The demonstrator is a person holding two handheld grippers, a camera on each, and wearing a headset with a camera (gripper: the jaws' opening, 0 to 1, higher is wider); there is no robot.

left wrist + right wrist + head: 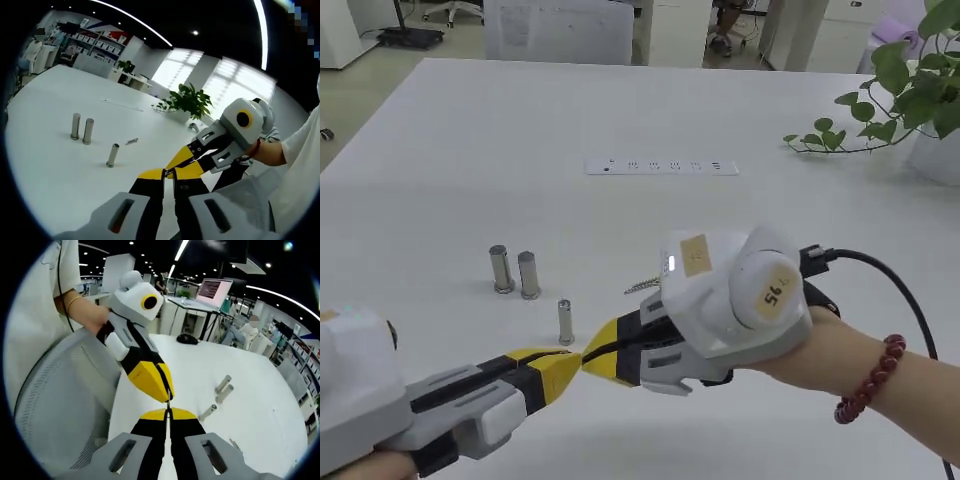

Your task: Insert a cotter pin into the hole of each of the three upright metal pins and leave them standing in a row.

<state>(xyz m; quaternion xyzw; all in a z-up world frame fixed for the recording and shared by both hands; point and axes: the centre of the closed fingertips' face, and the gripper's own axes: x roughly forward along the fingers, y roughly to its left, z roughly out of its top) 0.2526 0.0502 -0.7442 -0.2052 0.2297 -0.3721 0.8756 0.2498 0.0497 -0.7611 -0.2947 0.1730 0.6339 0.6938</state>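
Three upright metal pins stand on the white table: two close together (500, 268) (528, 275) and a shorter one (565, 320) nearer me. They also show in the left gripper view (75, 126) (88, 131) (113, 155) and in the right gripper view (223, 383) (208, 412). My left gripper (565, 366) (168, 174) and right gripper (596, 360) (168, 414) meet tip to tip just in front of the short pin, both shut. A thin dark cotter pin (169, 402) sticks out of the right gripper's tips and touches the left gripper's tip.
A small ridged metal piece (642, 285) (132, 141) lies on the table right of the pins. A white power strip (662, 167) lies farther back. A potted plant (910, 90) stands at the far right. A grey mesh chair (65, 405) is beside me.
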